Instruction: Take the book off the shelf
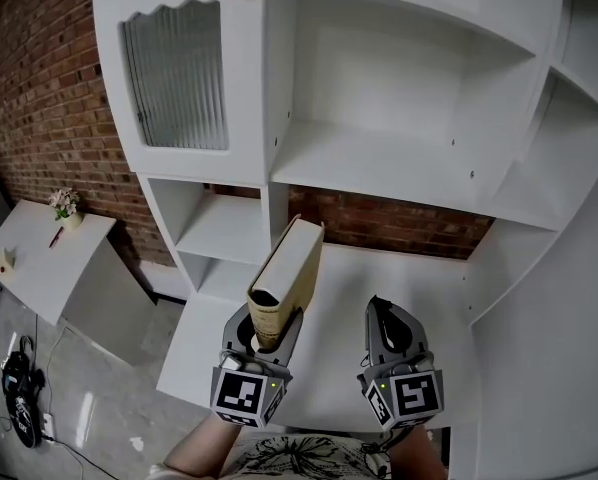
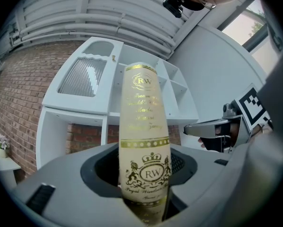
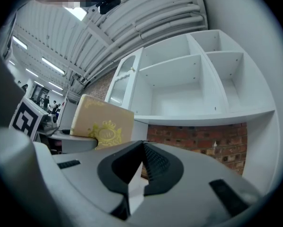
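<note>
a tall white shelf unit [image 1: 399,158] fills the room ahead of both sets of fingers, its open compartments standing beyond and above the fingertips. a red brick wall [image 1: 39,98] runs behind it and off to the left of the left fingers, and shows again through the gap under the wide shelf. a white ribbed ceiling [image 3: 132,18] with strip lights runs overhead. beneath the fingers lies the unit's broad white ledge [image 1: 419,278]. a cabinet door [image 1: 174,73] with ribbed glass sits up and to the left of the left fingers. far left of them, and lower, a small white side table [image 1: 39,258] carries a little pot of flowers [image 1: 66,206], over a grey floor [image 1: 99,408].

the book [image 1: 289,268] is cream with gold print; its spine [image 2: 144,126] bears a gold crest with the letters rw and lines of gold script. it stands on end, leaning a little, out of the shelf and in the air above the ledge.

the left gripper [image 1: 267,330] has its jaws part way apart and clamped on the book's lower end, one on each cover, with the rest of the book rising past the fingertips toward the shelves. the right gripper [image 3: 142,148] is just to the right of the book and apart from it, jaws together at the tips.
</note>
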